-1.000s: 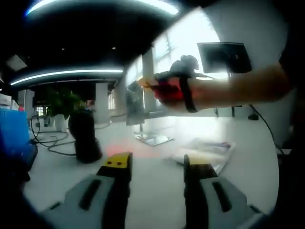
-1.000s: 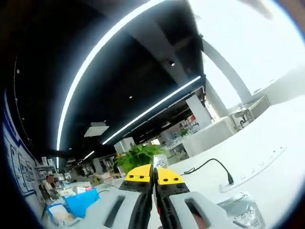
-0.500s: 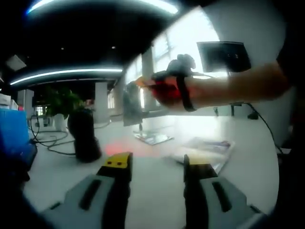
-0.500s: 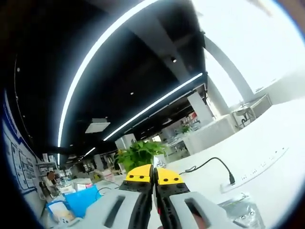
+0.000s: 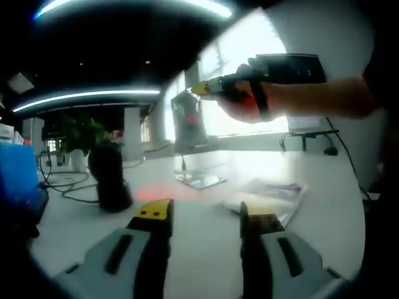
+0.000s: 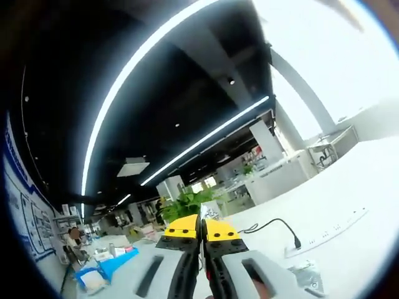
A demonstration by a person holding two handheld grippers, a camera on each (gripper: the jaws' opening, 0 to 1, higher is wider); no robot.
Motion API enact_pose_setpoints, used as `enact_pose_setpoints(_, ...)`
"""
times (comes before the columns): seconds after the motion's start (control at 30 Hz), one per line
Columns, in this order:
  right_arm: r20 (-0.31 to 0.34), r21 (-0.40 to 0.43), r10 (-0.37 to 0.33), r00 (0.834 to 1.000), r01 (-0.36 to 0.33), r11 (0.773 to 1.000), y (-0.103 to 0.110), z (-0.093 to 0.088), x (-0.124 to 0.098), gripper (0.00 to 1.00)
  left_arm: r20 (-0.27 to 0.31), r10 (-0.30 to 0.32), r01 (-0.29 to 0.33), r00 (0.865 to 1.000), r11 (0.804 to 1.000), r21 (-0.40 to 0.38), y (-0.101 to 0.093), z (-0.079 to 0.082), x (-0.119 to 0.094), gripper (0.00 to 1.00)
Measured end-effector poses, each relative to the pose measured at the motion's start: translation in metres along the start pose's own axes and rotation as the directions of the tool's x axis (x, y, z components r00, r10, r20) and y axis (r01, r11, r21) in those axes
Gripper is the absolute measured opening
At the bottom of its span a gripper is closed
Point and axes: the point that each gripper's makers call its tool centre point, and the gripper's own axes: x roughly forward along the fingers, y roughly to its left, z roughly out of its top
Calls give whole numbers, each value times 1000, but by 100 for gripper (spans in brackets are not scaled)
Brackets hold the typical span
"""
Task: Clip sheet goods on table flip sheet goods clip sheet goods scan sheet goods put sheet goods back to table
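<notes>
Room: open office under a dark ceiling with long curved light strips (image 6: pixel 156 56), bright windows (image 5: pixel 249 68) along one side. White table (image 5: pixel 206 249) spread across the left gripper view, carrying a dark rounded object (image 5: pixel 107 177), a potted plant (image 5: pixel 78 140), a black cable (image 5: pixel 65 187) and flat glossy packets (image 5: pixel 268 196). In the right gripper view, a white power strip (image 6: pixel 324 233) with its cord.

Sheet goods (image 5: pixel 188 121): thin, greyish, semi-transparent, with a reddish patch; hanging upright in mid-air above the table, pinched at its top edge by the right gripper (image 5: pixel 209 87), jaws pressed together on it. Left gripper (image 5: pixel 206 218): yellow-tipped jaws spread apart, low over the table.
</notes>
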Motion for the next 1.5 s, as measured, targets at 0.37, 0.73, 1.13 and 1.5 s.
enact_pose_setpoints(0.37, -25, -243, 83, 996, -87, 966, 13, 11, -24, 0, -5, 4, -4, 1000, 1000, 8, 1, -1, 0, 35)
enact_pose_setpoints(0.73, -90, -318, 98, 991, -122, 940, -3, 3, -55, 0, -3, 7, -7, 1000, 1000, 19, 0, -1, -1, 35)
enact_pose_setpoints(1.13, -122, -496, 138, 983, -181, 849, -3, -8, -84, 0, -4, 1, -1, 1000, 1000, 24, -1, 0, -1, 35)
enact_pose_setpoints(1.5, -177, -554, 137, 975, -214, 805, -18, -9, -76, 0, -8, 3, -2, 1000, 1000, 24, -1, -1, 0, 35)
